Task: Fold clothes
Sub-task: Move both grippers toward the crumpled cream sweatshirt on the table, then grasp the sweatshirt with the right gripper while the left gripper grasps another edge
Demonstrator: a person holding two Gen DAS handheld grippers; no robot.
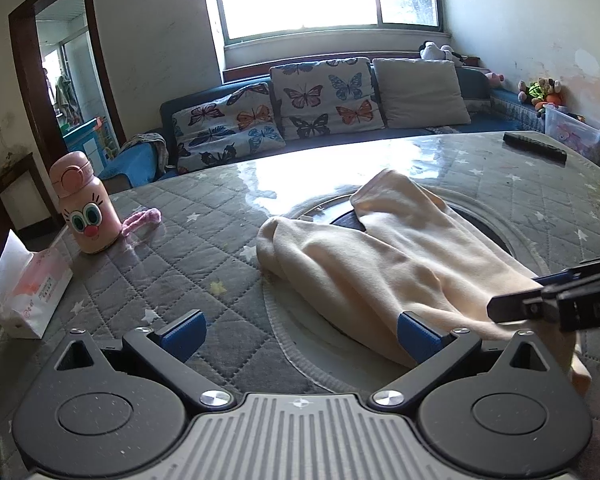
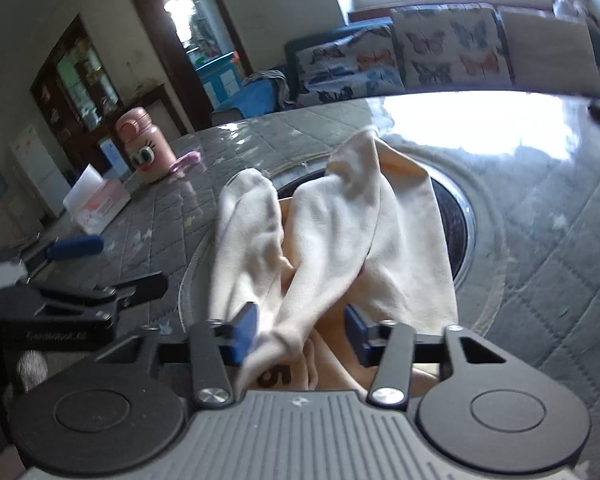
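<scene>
A cream garment [image 1: 384, 264] lies bunched on the quilted grey table [image 1: 172, 248], partly over a round dark inset. My left gripper [image 1: 300, 334] is open just in front of its near left edge; its right blue fingertip [image 1: 416, 336] touches the cloth. In the right wrist view the garment [image 2: 340, 232] is lifted, with two sleeve-like ends hanging away from me. My right gripper [image 2: 300, 334] has cloth bunched between its half-open jaws, with a dark printed "5" near its base. The right gripper also shows in the left wrist view [image 1: 540, 300], at the garment's right end.
A pink bottle with a cartoon face [image 1: 86, 208] and a tissue box [image 1: 28, 292] stand at the table's left. A pink strap [image 1: 140, 220] lies beside the bottle. A dark remote [image 1: 534, 146] lies at the far right. A sofa with butterfly cushions [image 1: 300, 104] is behind the table.
</scene>
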